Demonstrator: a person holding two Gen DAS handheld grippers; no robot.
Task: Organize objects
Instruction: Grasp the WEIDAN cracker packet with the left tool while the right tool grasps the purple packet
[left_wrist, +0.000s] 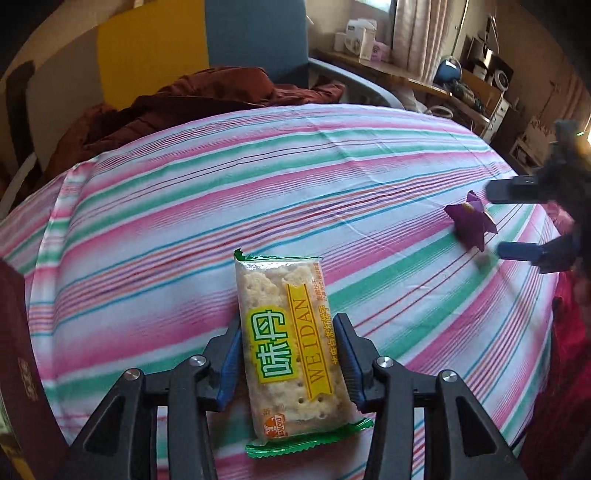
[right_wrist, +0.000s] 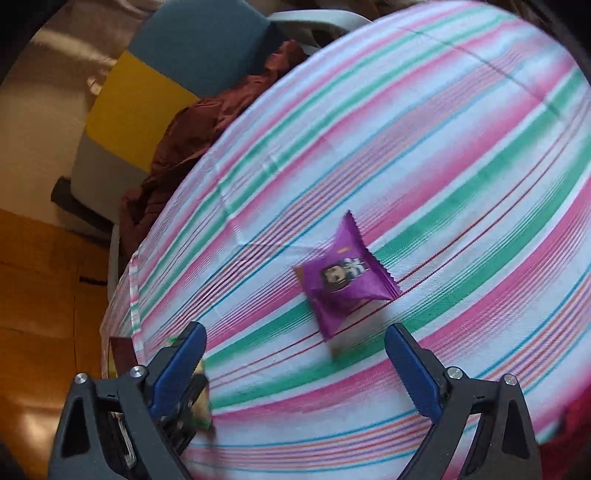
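Note:
My left gripper (left_wrist: 288, 332) is shut on a clear cracker packet (left_wrist: 290, 343) with green ends and a yellow label, held over the striped tablecloth (left_wrist: 221, 206). A purple snack packet (right_wrist: 341, 278) lies on the cloth just ahead of my open, empty right gripper (right_wrist: 295, 339). In the left wrist view the purple packet (left_wrist: 471, 223) lies at the right, between the open fingers of the right gripper (left_wrist: 498, 221). In the right wrist view, part of the cracker packet (right_wrist: 202, 402) and the left gripper show behind the right gripper's left finger.
A dark red garment (left_wrist: 177, 103) lies on a chair past the table's far edge. A dark red box (left_wrist: 22, 369) stands at the table's left edge. A yellow and blue panel (left_wrist: 166, 48) is behind. Shelves and a desk (left_wrist: 461, 85) stand at the far right.

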